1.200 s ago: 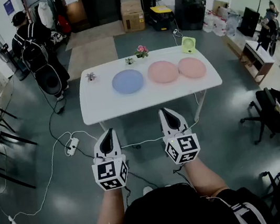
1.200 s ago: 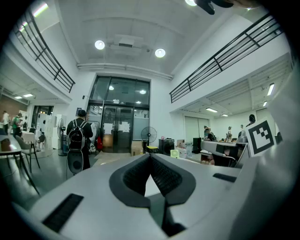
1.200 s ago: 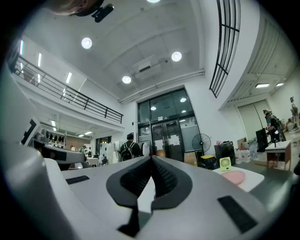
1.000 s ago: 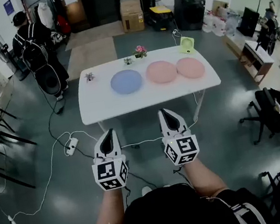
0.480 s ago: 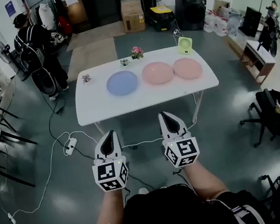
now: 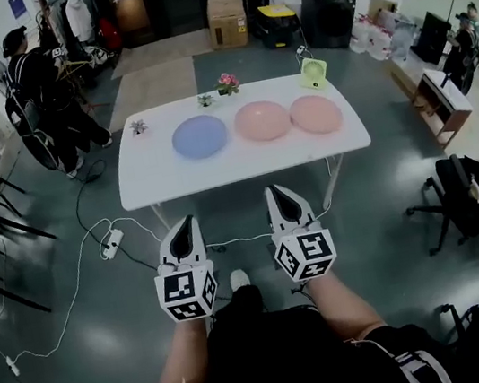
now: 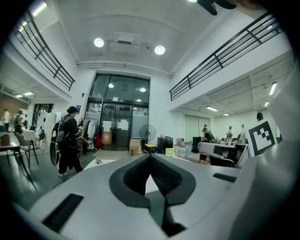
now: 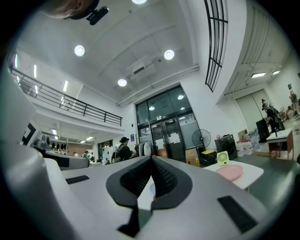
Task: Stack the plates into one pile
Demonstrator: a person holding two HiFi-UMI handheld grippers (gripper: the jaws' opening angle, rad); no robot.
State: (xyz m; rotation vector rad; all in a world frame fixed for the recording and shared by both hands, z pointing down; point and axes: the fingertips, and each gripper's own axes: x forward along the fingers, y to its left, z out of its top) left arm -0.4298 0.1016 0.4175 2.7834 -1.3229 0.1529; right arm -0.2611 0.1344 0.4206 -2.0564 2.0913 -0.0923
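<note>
On the white rectangular table (image 6: 217, 167), a round blue plate (image 6: 199, 136) is lying at the left of a row. A round pink plate (image 6: 262, 120) is sitting in the middle and a second pink plate (image 6: 316, 114) at the right, none stacked. Short of the table's near edge, the left gripper (image 6: 187, 224) and the right gripper (image 6: 276, 193) are hovering side by side over the grey floor, each pressing its jaws together on nothing.
</note>
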